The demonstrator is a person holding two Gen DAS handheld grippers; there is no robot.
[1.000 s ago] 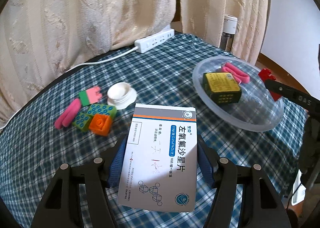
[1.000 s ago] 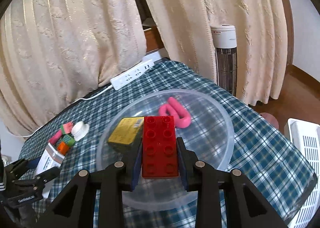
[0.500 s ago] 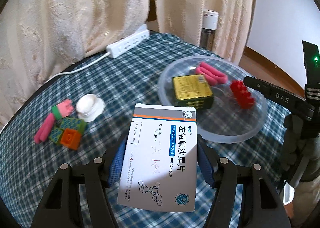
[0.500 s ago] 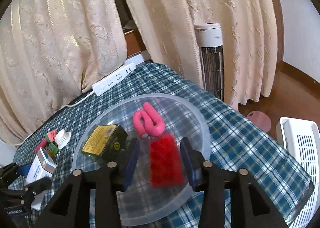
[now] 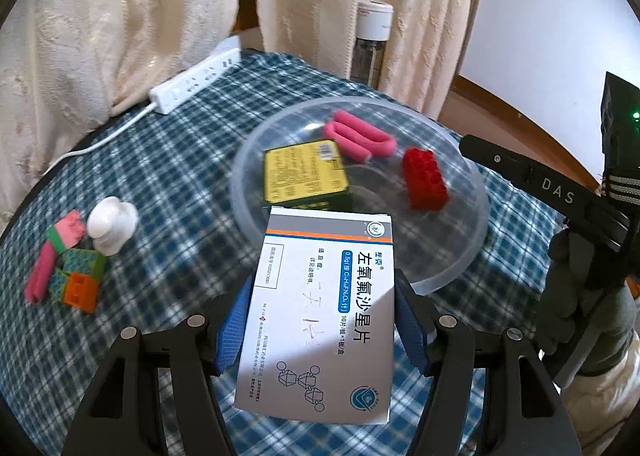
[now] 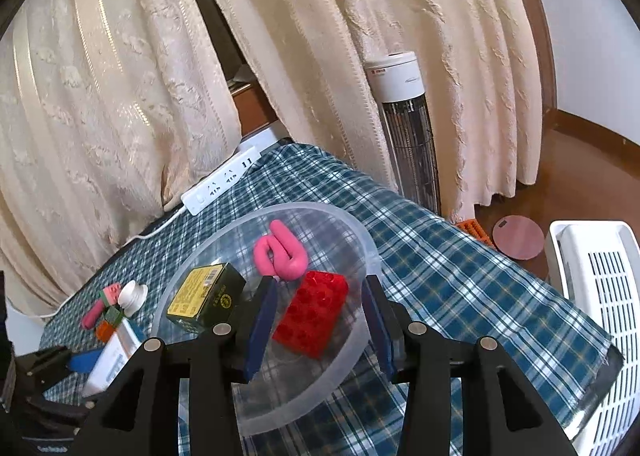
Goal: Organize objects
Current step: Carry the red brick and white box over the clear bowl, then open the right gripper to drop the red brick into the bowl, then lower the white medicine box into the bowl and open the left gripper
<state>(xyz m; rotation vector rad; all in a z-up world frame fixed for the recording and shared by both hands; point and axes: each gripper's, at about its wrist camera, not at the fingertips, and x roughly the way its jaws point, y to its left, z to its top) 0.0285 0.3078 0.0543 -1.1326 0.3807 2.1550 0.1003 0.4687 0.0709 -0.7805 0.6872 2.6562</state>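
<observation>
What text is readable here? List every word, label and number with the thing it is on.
"左氧氟沙星片", "0.5g" and "10片/板×1板/盒": white medicine box in the left gripper.
"DAS": black arm of the right gripper.
Yellow-topped box in the clear bowl: print and barcode too blurred.
Power strip: markings too small.

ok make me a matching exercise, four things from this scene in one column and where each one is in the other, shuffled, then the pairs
Things
1. red brick
2. white medicine box
3. orange block
4. power strip

Places
A. at the cloth's far edge by the curtain
B. lying in the clear bowl
C. in the cluster of small toys on the cloth, outside the bowl
D. gripped in the left tongs

Pairs: 1-B, 2-D, 3-C, 4-A
</observation>
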